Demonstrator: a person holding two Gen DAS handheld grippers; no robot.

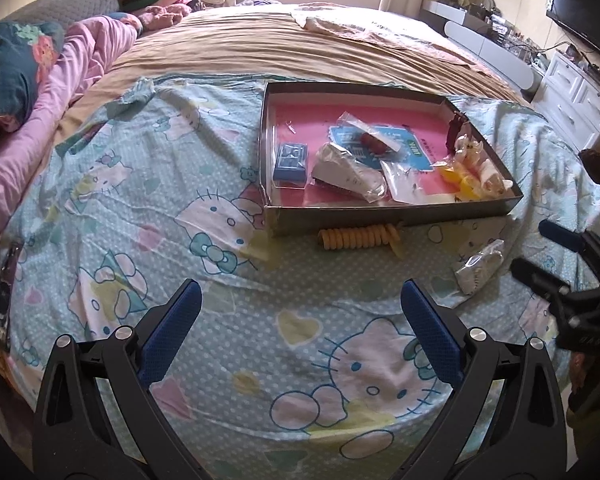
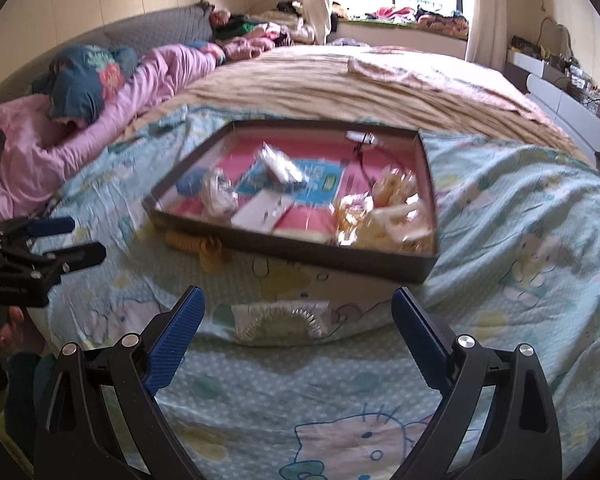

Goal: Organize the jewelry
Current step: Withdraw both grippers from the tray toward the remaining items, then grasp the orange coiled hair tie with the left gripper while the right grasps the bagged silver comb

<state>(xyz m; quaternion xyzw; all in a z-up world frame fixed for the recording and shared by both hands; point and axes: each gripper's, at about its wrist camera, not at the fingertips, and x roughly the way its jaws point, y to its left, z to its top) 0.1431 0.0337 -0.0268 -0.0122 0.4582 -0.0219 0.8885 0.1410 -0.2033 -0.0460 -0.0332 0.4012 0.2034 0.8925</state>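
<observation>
two items lie outside the shallow grey cardboard tray (image 1: pixel 388 213): a yellow coiled band (image 1: pixel 358 237) and a clear bagged silver coil (image 2: pixel 282 319). both grippers, left gripper (image 1: pixel 300 312) and right gripper (image 2: pixel 298 320), hang wide open and empty. next, likely, the right closes on the bag.

A shallow grey cardboard tray with pink lining (image 1: pixel 384 213) is lying flat on the bed, holding bagged jewelry; a yellow coiled band (image 1: pixel 358 237) is touching its front wall; a clear bagged silver coil (image 2: pixel 281 321) is lying nearer.

Two hand-held grippers, both with black arms and blue finger pads. The left gripper (image 1: pixel 300 312) has its jaws spread wide, nothing between them, hovering low and pointing forward. The right gripper (image 2: pixel 298 320) is likewise spread wide and empty, held low. Each gripper shows at the edge of the other's view, side by side.
</observation>
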